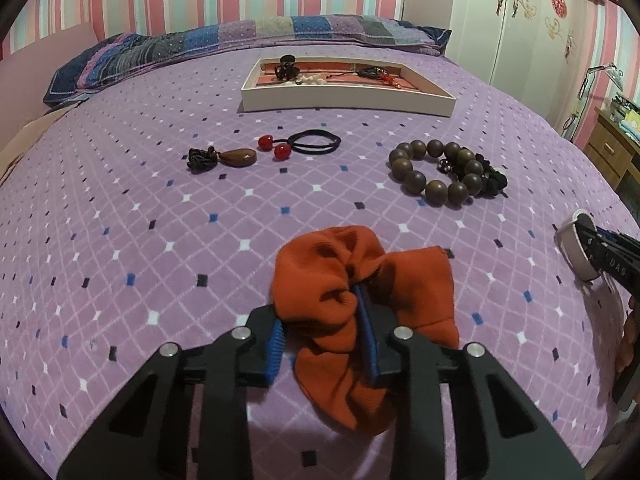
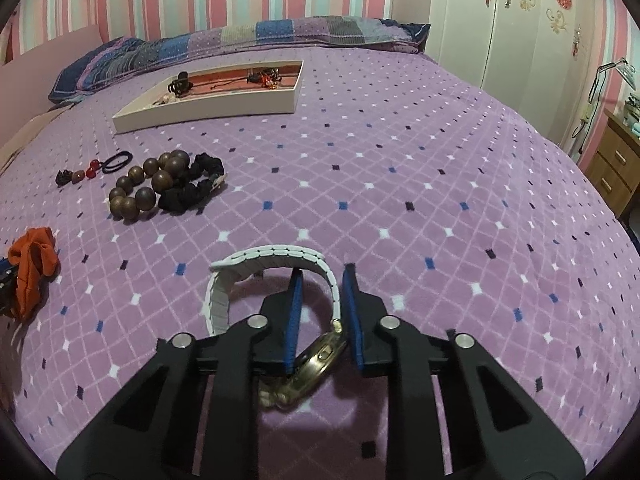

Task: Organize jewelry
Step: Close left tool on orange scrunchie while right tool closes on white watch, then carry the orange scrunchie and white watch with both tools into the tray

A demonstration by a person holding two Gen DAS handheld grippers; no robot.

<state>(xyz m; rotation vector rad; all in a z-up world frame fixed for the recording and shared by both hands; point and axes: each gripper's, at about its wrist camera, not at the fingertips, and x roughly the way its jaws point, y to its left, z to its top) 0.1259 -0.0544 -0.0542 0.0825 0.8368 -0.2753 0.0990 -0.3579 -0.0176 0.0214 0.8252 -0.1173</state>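
My left gripper (image 1: pixel 320 312) is shut on an orange scrunchie (image 1: pixel 360 300), held just above the purple bedspread. My right gripper (image 2: pixel 322 280) is shut on a white-band watch (image 2: pixel 272 264) with a gold case; it also shows in the left wrist view (image 1: pixel 576 248). The white tray (image 1: pixel 344 98) at the back holds a dark clip, white beads and red-black cords. Loose on the bed lie a wooden bead bracelet (image 1: pixel 432 170), a black scrunchie (image 1: pixel 490 178), a black hair tie with red balls (image 1: pixel 304 144) and a brown pendant (image 1: pixel 236 157).
The tray also shows in the right wrist view (image 2: pixel 200 110), with the bead bracelet (image 2: pixel 148 184) and black scrunchie (image 2: pixel 196 188) in front of it. Striped pillows (image 1: pixel 240 40) lie along the headboard. A wooden nightstand (image 2: pixel 616 168) and white wardrobe (image 2: pixel 520 20) stand to the right.
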